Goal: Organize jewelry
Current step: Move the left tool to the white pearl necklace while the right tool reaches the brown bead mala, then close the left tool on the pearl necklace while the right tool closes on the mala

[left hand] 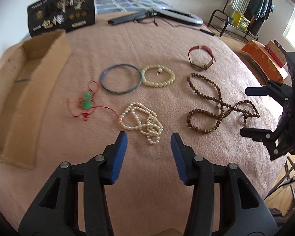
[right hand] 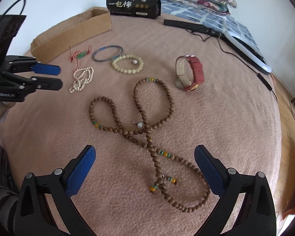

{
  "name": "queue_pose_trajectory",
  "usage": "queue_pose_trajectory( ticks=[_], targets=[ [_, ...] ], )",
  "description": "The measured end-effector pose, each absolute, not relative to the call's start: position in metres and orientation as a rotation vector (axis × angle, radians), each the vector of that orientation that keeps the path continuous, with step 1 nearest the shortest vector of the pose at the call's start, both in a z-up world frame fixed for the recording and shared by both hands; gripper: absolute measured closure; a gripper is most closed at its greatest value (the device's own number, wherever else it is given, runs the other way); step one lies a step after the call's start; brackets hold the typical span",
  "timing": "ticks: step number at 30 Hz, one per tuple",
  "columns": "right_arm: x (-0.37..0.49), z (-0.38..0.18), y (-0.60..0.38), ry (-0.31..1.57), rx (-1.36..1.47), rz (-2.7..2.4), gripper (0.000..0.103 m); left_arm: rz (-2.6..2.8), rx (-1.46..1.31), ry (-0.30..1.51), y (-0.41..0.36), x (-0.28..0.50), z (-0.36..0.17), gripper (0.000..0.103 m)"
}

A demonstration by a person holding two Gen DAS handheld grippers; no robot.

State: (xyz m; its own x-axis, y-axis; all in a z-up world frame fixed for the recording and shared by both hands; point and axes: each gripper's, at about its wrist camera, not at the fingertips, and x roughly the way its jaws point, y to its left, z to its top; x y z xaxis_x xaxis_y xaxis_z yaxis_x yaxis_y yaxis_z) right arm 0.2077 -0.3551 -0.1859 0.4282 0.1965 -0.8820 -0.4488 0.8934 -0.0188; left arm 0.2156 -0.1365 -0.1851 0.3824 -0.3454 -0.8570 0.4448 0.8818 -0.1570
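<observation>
Both of our grippers hang above a pink blanket [right hand: 226, 122] with their blue-padded jaws spread apart and holding nothing. Our left gripper [left hand: 149, 137] points at a tangled white pearl necklace [left hand: 141, 121] lying just beyond its fingertips. Our right gripper [right hand: 145, 153] straddles the lower loops of a long brown wooden bead strand [right hand: 147, 129], which carries small yellow and green accent beads and has a single loose pearl [right hand: 140, 125] resting against it. On the body of the left gripper, seen from the right wrist view, we read white lettering that begins "GenRobot".

Farther out lie a cream bead bracelet [right hand: 127, 63] with another loose pearl [right hand: 135, 61] inside its ring, a thin blue bangle [right hand: 107, 53] touching the bracelet, and a green stone charm on red cord [left hand: 87, 100] near the pearl necklace. A wristwatch with a red strap [right hand: 189, 72] stands on its side, well apart to the right.

At the far left an open, shallow cardboard box [left hand: 27, 86] sits on the blanket. Behind it stands a black package [right hand: 133, 1] printed with the large Chinese characters "一包梅" above three gold medallions; its smaller lines are too fine to read. A black cable [right hand: 222, 45] runs along the far right.
</observation>
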Motion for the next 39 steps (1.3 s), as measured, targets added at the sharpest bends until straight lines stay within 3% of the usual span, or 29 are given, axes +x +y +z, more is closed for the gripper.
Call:
queue_pose_trajectory(
  ticks=[10,16,21,23,25,39],
  targets=[
    [0.224,-0.206,-0.343,1.088,-0.338,0.419,0.003,-0.483,0.115,1.107,-0.151,0.234,-0.206,0.06],
    [0.23,-0.218,-0.34,1.13,-0.357,0.426,0.021,-0.476,0.098,1.111,-0.151,0.242,-0.213,0.071],
    [0.228,-0.214,-0.339,1.139,-0.33,0.461,0.055,-0.477,0.091,1.11,-0.147,0.243,-0.215,0.087],
    [0.227,-0.212,-0.339,1.144,-0.324,0.454,0.079,-0.476,0.069,1.117,-0.142,0.245,-0.215,0.092],
    [0.225,-0.212,-0.339,1.152,-0.308,0.451,0.094,-0.48,0.042,1.127,-0.139,0.245,-0.214,0.093],
    [0.197,-0.185,-0.351,1.09,-0.204,0.4,0.098,-0.507,0.034,1.063,-0.125,0.216,-0.181,0.095]
  ],
)
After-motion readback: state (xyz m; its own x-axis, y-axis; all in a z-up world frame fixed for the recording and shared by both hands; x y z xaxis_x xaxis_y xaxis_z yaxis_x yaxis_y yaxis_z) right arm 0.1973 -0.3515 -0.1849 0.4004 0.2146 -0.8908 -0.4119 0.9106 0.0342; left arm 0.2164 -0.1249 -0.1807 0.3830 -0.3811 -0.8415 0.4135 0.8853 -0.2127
